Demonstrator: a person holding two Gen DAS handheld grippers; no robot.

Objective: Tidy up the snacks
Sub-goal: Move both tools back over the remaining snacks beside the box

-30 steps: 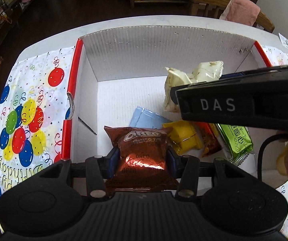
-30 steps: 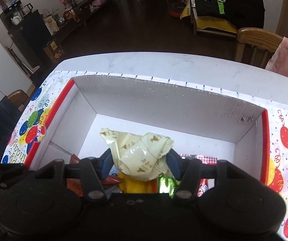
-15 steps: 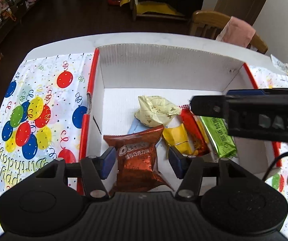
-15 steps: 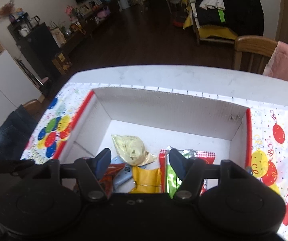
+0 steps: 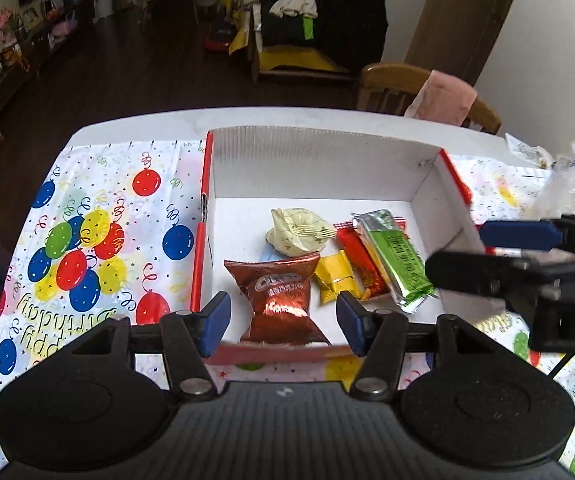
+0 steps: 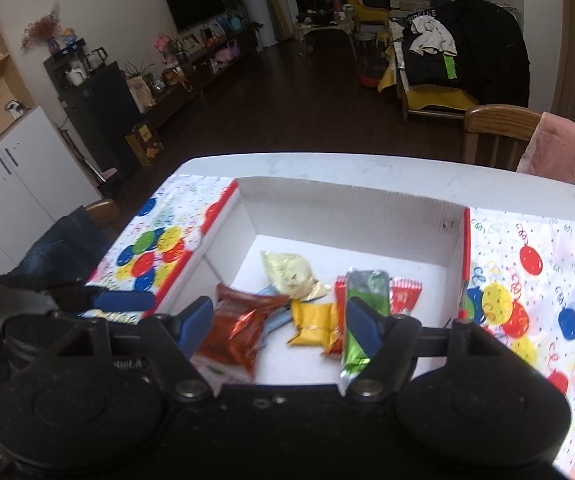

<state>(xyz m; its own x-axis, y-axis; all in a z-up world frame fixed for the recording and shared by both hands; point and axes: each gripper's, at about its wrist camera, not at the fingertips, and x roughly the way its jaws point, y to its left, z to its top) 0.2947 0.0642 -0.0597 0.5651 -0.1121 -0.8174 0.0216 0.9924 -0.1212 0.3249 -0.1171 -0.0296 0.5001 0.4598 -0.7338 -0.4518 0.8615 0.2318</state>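
Tablecloth (image 5: 99,240) balloon-printed, under box | left gripper (image 5: 283,320) parted, empty, above box's near wall | box (image 5: 319,168) holds Oreo pack (image 5: 283,296), cream pouch (image 5: 299,230), yellow packet (image 5: 335,278), green bar (image 5: 395,256) | right gripper (image 6: 279,326) opening, nothing between pads

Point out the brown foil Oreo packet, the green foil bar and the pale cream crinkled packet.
Brown foil Oreo packet (image 5: 281,298), left wrist view, middle of its front.
Green foil bar (image 5: 397,258), left wrist view, green label face.
Pale cream crinkled packet (image 5: 297,230), left wrist view, its top.
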